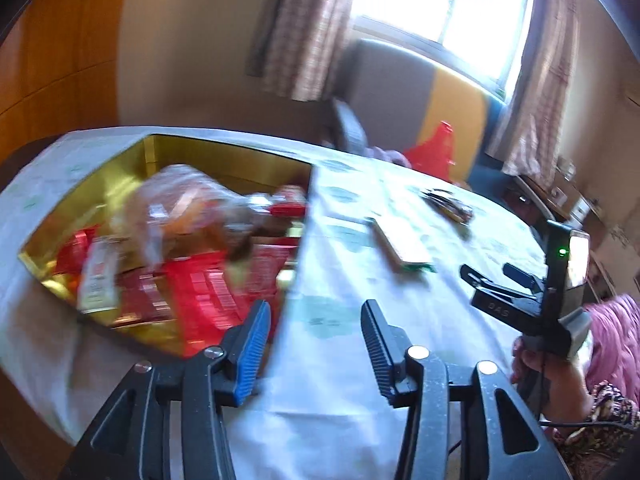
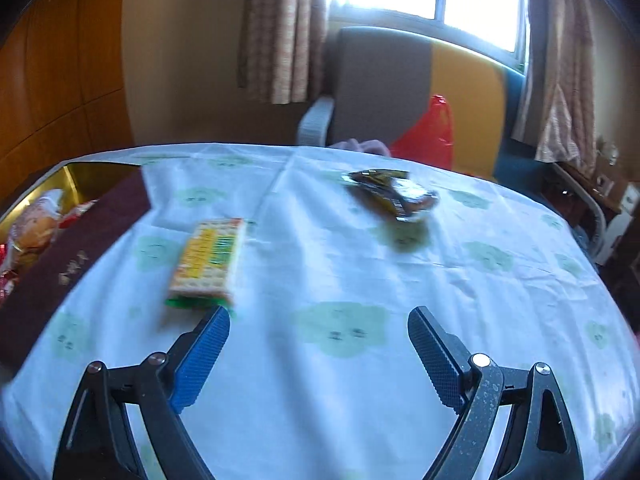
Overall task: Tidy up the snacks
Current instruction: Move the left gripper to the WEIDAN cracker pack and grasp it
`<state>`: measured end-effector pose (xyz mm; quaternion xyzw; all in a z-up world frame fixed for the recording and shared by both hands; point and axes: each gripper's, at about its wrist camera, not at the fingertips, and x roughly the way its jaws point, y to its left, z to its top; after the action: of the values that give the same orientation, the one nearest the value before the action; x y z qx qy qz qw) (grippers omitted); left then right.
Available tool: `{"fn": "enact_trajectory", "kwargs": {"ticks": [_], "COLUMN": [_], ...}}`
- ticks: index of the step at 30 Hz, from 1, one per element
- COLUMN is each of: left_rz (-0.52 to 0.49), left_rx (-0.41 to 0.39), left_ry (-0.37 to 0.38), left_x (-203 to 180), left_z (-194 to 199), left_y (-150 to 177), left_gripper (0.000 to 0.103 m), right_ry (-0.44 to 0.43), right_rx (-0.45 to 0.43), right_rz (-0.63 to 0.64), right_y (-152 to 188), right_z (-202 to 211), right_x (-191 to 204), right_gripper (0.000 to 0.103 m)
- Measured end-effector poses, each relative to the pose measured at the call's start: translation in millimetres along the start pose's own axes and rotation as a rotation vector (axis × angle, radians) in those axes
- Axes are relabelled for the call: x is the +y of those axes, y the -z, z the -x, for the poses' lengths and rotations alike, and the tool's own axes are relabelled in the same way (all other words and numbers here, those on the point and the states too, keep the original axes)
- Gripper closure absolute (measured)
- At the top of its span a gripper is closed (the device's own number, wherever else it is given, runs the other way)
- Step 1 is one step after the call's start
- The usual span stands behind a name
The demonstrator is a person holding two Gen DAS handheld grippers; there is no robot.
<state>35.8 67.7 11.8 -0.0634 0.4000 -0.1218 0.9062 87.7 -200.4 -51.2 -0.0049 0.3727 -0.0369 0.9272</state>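
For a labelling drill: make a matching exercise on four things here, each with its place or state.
Things:
1. cracker packet
2. dark snack wrapper
3. clear bread bag
4. right gripper

Places or states:
A. inside the gold box
B. open, empty
C. on the tablecloth, far side
D. on the tablecloth, beside the blue finger

Pairs: 1-D, 2-C, 3-A, 4-B

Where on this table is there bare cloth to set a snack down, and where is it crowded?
Bare tablecloth lies right of the yellow-green cracker pack and nearer than the dark snack packet. Another bare patch lies between those two. The gold-lined box at the left is crowded with red packets and a clear bag.
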Motion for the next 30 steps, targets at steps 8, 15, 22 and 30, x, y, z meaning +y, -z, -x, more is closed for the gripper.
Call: {"fn": "enact_trajectory", "kwargs": {"ticks": [8, 15, 22, 30], "left_rz": [-0.113, -0.133, -0.113, -0.185], "left_rx": [0.077, 0.102, 0.167, 0.136], "left_ry": [0.054, 0.042, -0.015, -0.072], "left_x": [-74, -111, -117, -106], "left_z": [-64, -130, -186, -199], "left_y": [-30, -59, -70, -49], "left_gripper": [0.042, 0.037, 0.036, 0.056], "right_ry": [0.012, 0.016, -0.009, -0.051], "right_rx": [0.004, 0.008, 0.015, 0.029], "right_rz": [-0.125, -0.178, -0.277, -0.342], "right_y": [8, 13, 18, 22], "right_z": [-3, -6, -10, -15], "right_x": [-31, -40, -57, -68], "right_gripper": [0.012, 0.011, 0.011, 0.011]}}
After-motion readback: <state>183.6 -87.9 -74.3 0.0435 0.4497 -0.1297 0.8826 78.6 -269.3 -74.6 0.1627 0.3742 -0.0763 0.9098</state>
